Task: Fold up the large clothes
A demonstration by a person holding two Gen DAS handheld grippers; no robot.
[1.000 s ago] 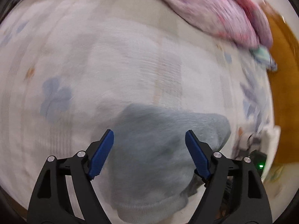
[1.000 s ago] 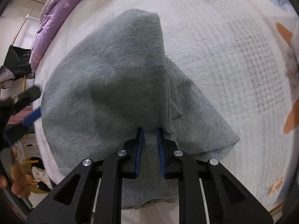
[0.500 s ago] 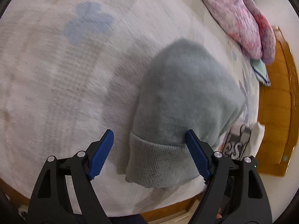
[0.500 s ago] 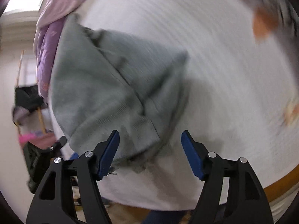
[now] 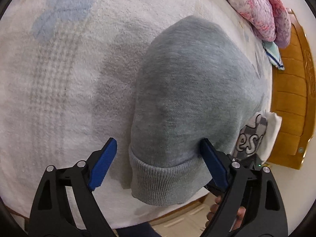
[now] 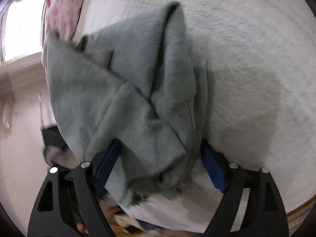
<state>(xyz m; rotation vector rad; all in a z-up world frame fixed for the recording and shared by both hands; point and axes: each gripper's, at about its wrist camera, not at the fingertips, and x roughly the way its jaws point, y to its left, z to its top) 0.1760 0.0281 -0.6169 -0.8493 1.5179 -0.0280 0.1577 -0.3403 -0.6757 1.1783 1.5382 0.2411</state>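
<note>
A grey sweatshirt [image 5: 189, 90] lies folded on the white fleece blanket [image 5: 59, 83] near the bed's front edge, its ribbed hem [image 5: 164, 179] facing me. My left gripper [image 5: 158, 158] hovers over that hem with jaws opening; the hem sits between the blue fingers [image 5: 102, 162] and neither pad presses on it. In the right wrist view the sweatshirt [image 6: 122, 90] shows overlapping folds and a loose corner. My right gripper [image 6: 160, 158] straddles that corner with jaws opening wide and no pinch on the cloth.
A pink floral quilt [image 5: 256, 6] is bunched at the far right by the wooden bed frame [image 5: 290, 102]. A white printed garment [image 5: 254, 136] and a light blue cloth [image 5: 273, 55] lie beside the sweatshirt. A hand [image 5: 227, 213] shows below the bed edge.
My right gripper let go of the grey fabric, spread wide and rolled. My left gripper sank toward the hem, which now lies between its fingers, and widened a little.
</note>
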